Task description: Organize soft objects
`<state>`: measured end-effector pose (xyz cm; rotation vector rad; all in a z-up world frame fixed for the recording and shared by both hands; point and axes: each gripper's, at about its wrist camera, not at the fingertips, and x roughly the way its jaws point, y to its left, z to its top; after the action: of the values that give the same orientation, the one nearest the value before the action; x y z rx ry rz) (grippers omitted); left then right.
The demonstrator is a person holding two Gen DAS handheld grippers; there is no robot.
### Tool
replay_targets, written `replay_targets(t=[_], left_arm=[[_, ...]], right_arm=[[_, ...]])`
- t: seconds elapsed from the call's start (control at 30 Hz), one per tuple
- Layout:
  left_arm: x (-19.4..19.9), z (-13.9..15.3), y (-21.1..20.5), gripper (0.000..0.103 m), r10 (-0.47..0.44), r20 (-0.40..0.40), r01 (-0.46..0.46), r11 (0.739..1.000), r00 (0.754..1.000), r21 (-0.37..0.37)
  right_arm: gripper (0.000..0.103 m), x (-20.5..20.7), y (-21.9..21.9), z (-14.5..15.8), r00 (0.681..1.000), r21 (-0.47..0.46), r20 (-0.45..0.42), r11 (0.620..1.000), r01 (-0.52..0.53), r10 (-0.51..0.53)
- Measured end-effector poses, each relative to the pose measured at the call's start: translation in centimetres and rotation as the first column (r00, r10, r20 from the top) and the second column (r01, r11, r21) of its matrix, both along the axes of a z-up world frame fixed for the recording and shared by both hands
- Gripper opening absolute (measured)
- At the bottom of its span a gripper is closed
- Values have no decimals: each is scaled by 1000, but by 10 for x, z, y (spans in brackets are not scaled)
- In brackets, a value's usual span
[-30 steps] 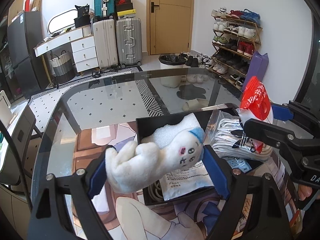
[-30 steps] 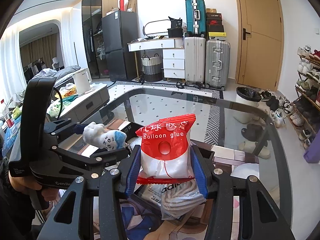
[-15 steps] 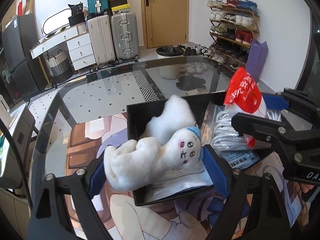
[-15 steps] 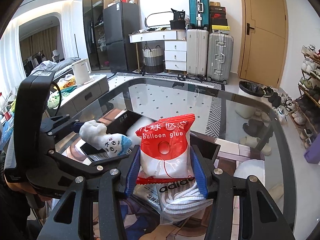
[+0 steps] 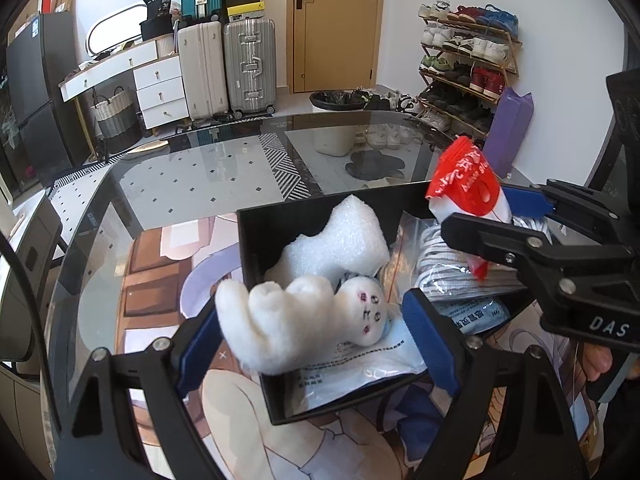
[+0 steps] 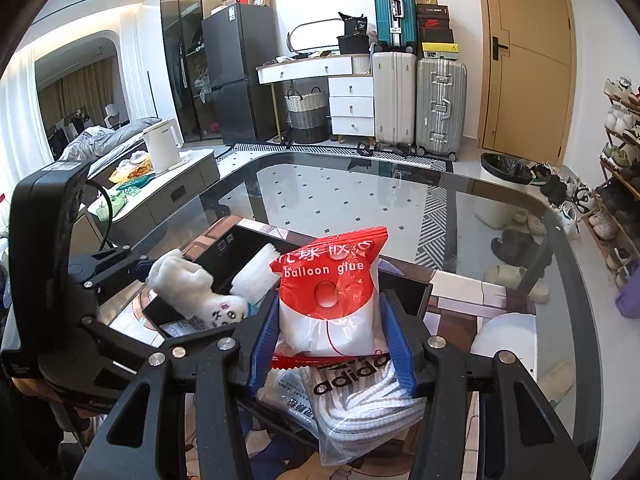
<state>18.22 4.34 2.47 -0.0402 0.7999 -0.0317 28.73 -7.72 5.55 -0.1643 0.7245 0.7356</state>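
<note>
Plush (image 5: 304, 320): soft, light — left gripper (image 5: 316, 336) squeezes its middle over the box (image 5: 256, 248).
Bag (image 6: 334, 300): light, slippery — right gripper (image 6: 329, 340) pinches its lower half.

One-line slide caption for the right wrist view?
Right gripper clamps a red balloon glue packet above the black box, while the left gripper holds a white plush toy.

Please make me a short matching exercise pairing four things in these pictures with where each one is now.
Things:
1. white plush toy
2. balloon glue packet
3. white foam block
4. bagged adidas socks

Places:
a. in the right gripper
b. lying in the black box, far side
c. under the red packet
d. in the left gripper

Pairs: 1-d, 2-a, 3-b, 4-c
</note>
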Motion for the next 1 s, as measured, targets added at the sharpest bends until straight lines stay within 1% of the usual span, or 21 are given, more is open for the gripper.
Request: replay_targets(t=[0.13,0.27,0.37,0.4,0.43,0.5,0.57,0.6,0.63,0.7,0.83,1.0], left_arm=[[-1,-2,2,87,9,1,-9,1000,1000,-15],[-2,-2,2,87,8,4,-8,1000,1000,-15],[-3,-1,1,87,8,2,-8,1000,1000,-12],[-4,1,1,87,7,5,-7,1000,1000,-8],[-6,2,2,87,6,10,-6,1000,1000,-7],[-13,8,4,88,3,29,-3,1000,1000,-19],[-20,15,7,91,7,48,-5,999,999,-37],[-24,19,9,96,9,61,-6,999,998,-44],[-27,22,9,103,12,70,-9,999,997,-46],[-36,29,11,103,19,100,-14,999,995,-49],[-51,36,14,103,43,146,-36,998,988,-45],[-69,30,20,103,95,180,-90,995,979,-36]], right_arm=[[49,1,0,0,1000,-3,4,1000,0,0],[49,2,0,-1,1000,-12,6,1000,-2,2],[54,-2,2,1,1000,-18,14,1000,-5,5],[62,-7,4,4,1000,-16,23,1000,-6,6],[72,-11,4,8,999,-11,38,1000,-5,5],[84,-19,-1,14,997,15,74,1000,-7,6],[86,-27,-6,22,994,36,110,999,-8,4],[89,-30,-9,25,992,38,123,999,-9,4],[96,-34,-12,27,991,35,136,999,-5,0],[102,-41,-18,31,988,34,153,999,4,-9],[102,-56,-31,32,986,46,167,999,8,-15],[102,-74,-44,24,984,63,177,998,17,-28]])
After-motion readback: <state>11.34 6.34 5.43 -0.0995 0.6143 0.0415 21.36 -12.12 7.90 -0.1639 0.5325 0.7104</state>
